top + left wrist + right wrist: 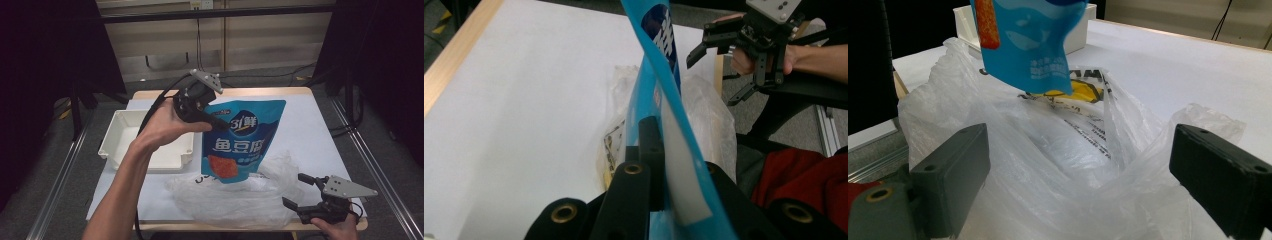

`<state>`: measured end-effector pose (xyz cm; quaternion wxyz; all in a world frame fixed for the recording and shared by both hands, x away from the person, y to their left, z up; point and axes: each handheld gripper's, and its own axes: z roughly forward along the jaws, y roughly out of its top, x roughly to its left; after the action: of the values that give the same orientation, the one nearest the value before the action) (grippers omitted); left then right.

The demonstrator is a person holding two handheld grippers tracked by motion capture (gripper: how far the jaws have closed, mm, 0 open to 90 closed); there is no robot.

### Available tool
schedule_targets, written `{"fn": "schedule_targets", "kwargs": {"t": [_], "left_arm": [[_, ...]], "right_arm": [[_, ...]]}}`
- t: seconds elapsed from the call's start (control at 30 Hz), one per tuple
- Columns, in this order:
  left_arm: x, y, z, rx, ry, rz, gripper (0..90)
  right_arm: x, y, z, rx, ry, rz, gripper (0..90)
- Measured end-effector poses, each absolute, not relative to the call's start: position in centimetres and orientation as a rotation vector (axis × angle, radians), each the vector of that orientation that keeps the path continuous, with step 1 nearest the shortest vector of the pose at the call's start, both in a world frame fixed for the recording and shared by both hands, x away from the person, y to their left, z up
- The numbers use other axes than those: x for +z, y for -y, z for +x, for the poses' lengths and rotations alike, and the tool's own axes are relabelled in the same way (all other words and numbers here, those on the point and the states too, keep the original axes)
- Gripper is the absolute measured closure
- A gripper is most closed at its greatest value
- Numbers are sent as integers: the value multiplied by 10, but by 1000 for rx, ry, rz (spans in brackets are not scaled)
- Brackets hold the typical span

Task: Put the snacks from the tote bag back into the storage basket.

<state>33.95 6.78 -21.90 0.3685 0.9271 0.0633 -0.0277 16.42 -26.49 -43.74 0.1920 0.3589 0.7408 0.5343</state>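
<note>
High view: the left tongs [218, 123] are clamped on the upper left edge of a blue pouch [241, 142], which hangs in the air above the table [305, 130], its lower end over a clear plastic bag [240, 197] that lies crumpled on the white sheet at about 6 o'clock from the table's centre. A white tray [122, 145] sits at 9 o'clock from the pouch, just behind the person's left hand [165, 125]. The right tongs [295, 191] stand apart at 4 o'clock from the pouch, near the table's front edge, their 2 jaws pointing toward the bag and touching nothing I can make out from above. In the left gripper view the 2 black jaws press together on the thin blue pouch [664, 85], seen edge-on, with the bag [704, 115] below it and the right tongs [716, 57] farther off at 1 o'clock. In the right gripper view the jaws are spread wide on either side of the open mouth of the bag [1068, 165], and the pouch [1028, 40] hangs at 12 o'clock, its bottom corner just over the bag's rim.
</note>
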Motion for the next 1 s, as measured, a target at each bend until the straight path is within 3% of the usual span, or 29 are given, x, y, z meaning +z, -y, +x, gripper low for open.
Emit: {"fn": "schedule_targets", "kwargs": {"t": [1.0], "left_arm": [[-186,-129,355,40,-236,2325,900]], "right_arm": [[-441,263,168,1503,-2101,1010,83]]}}
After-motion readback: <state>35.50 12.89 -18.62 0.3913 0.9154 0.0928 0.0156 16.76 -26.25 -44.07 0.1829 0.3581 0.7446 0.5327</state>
